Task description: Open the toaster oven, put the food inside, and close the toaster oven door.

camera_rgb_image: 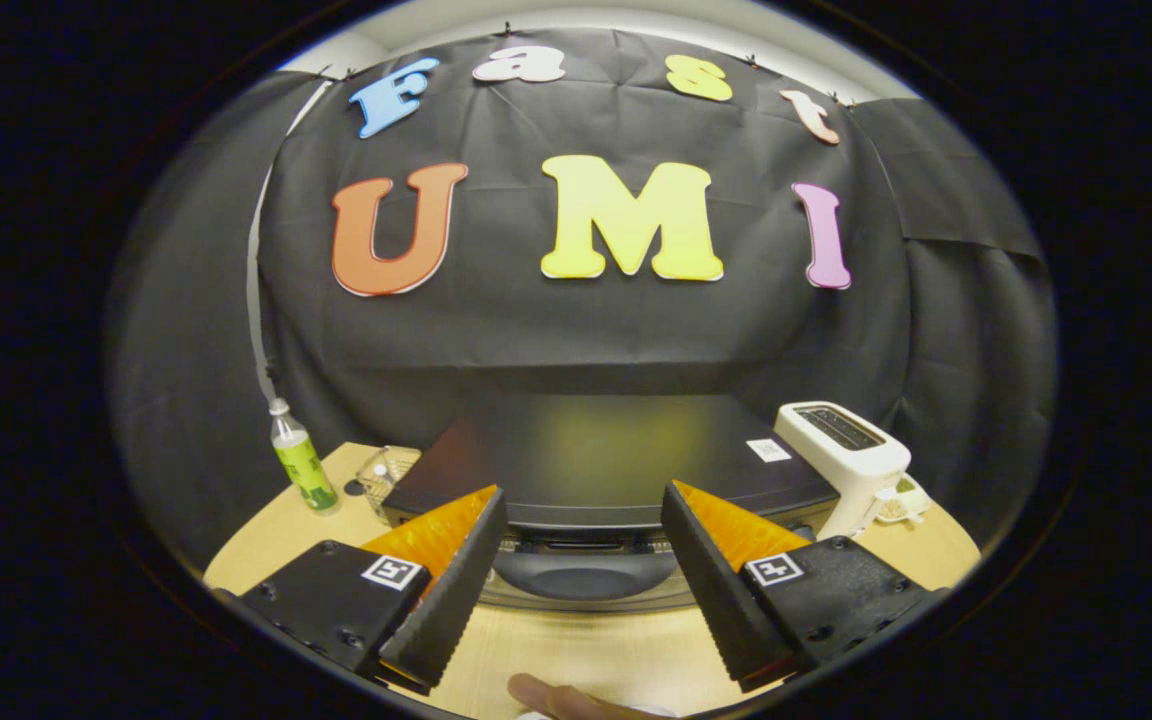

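Observation:
A black toaster oven (606, 455) stands on the wooden table (576, 650) just ahead of my fingers, seen from above and in front. Its door handle (584, 572) sits between the two fingertips, a little beyond them and lower. My gripper (584, 510) is open wide, with nothing between its fingers. The oven's door looks shut. No food is visible from here.
A white slot toaster (848, 452) stands right of the oven. A green drink bottle (302, 462) and a small clear container (386, 472) are to its left. A fingertip of a person (561, 700) shows at the table's near edge, below the fingers.

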`<state>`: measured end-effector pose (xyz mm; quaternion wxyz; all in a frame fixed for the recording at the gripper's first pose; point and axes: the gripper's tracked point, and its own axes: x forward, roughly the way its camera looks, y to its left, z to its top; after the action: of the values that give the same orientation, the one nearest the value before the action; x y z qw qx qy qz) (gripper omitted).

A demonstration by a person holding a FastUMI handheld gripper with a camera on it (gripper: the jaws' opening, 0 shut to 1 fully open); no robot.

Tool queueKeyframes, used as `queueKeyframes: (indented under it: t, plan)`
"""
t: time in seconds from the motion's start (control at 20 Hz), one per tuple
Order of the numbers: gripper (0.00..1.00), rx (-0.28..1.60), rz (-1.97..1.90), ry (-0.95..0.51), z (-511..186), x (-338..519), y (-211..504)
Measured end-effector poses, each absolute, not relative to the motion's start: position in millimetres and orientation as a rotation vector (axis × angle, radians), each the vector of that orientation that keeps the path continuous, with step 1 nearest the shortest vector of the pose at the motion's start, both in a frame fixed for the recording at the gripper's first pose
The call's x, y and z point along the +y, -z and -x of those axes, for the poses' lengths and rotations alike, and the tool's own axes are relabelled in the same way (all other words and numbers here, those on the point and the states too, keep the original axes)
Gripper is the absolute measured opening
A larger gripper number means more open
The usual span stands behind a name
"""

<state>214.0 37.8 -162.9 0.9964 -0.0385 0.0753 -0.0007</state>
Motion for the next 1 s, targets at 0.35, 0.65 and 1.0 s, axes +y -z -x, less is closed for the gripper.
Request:
queueKeyframes:
  t: [0.35, 0.65, 1.0]
  plan:
    - [1.0, 0.096, 0.038, 0.045, -225, 28, 174]
    - [1.0, 0.147, 0.098, -0.005, -209, 29, 191]
    - [1.0, 0.332, 0.039, -0.049, -171, 24, 213]
